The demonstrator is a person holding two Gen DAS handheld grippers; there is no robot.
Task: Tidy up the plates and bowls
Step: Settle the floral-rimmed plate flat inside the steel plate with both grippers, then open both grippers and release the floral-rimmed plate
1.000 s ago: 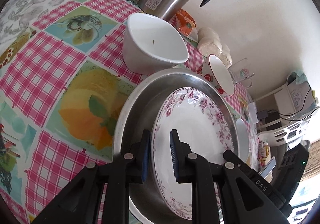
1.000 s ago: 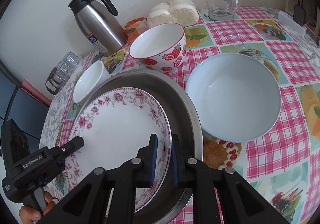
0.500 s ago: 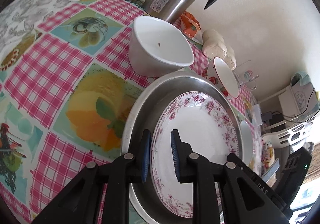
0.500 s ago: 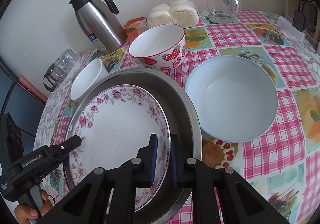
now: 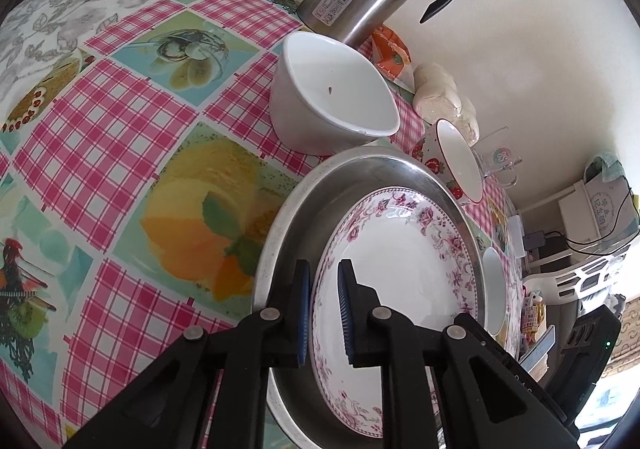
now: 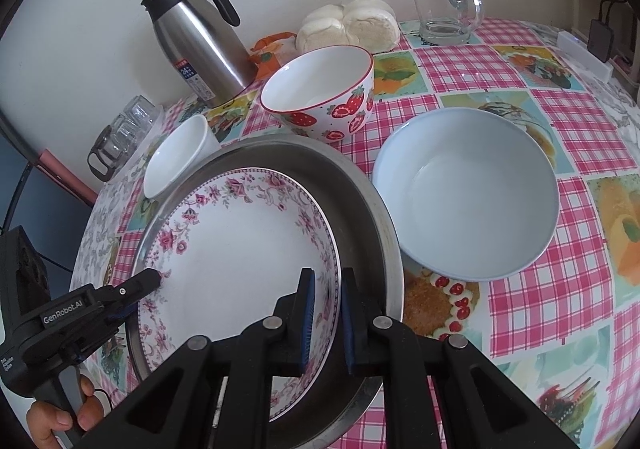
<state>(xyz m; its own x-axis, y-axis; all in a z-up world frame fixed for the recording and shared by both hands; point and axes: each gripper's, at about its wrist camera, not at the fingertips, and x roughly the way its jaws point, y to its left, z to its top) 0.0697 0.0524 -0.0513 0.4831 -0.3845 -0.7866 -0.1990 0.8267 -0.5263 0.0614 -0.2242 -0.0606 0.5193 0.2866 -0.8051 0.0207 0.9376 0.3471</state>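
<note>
Inside the wide stainless-steel pan (image 6: 376,217) on the pink-checked fruit-print tablecloth (image 5: 120,153) lies the white pink-flowered plate (image 6: 240,257). The left gripper (image 5: 322,307) and right gripper (image 6: 326,323) each pinch opposite edges of its rim. Only the right wrist view shows the pale blue bowl (image 6: 472,201) fully and the left gripper's grasp; the left wrist view shows the plain white bowl (image 5: 332,97) up close.

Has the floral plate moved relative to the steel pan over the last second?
Yes. The floral plate, gripped at opposite rims by both grippers, has sunk lower into the steel pan: more of the pan's far inner wall shows above the plate's rim than earlier.
</note>
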